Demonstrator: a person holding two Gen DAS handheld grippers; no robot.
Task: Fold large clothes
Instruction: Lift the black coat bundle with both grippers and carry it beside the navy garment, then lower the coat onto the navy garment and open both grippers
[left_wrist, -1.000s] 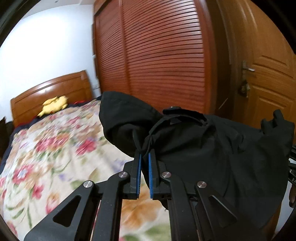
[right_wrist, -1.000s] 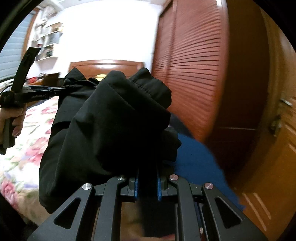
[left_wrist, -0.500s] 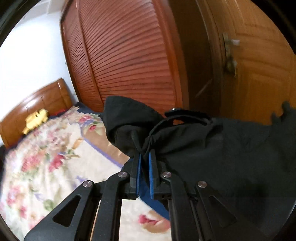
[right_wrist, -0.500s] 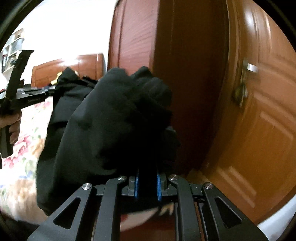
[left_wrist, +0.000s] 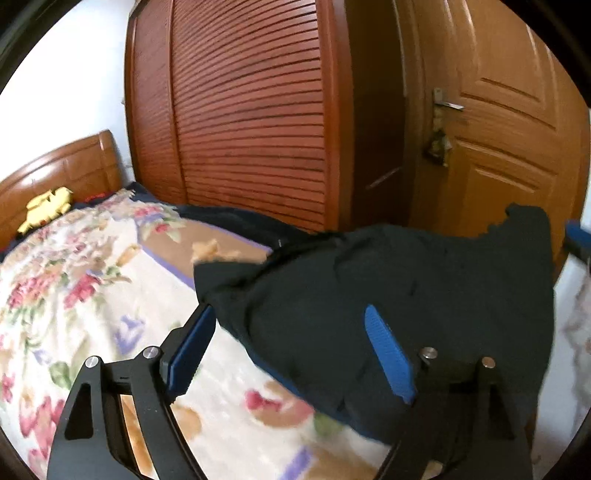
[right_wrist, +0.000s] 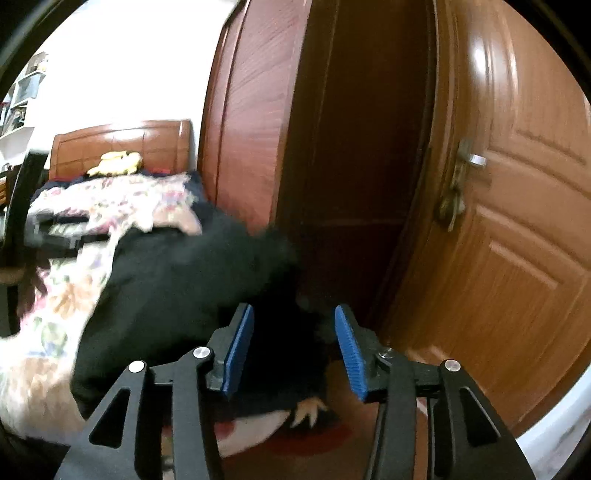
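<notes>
Both my left tongs (left_wrist: 291, 354) and right tongs (right_wrist: 293, 350) just spread off this black garment (left_wrist: 406, 295) on the bed (left_wrist: 92, 295), it's floppy and light, so I'd re-pinch at hem corners.

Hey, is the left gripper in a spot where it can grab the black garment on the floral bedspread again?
Probably yes. The left gripper, whose jaws have just been opening, stands open with the black garment lying loose between its pads on the floral bedspread, and nothing blocks it.
</notes>
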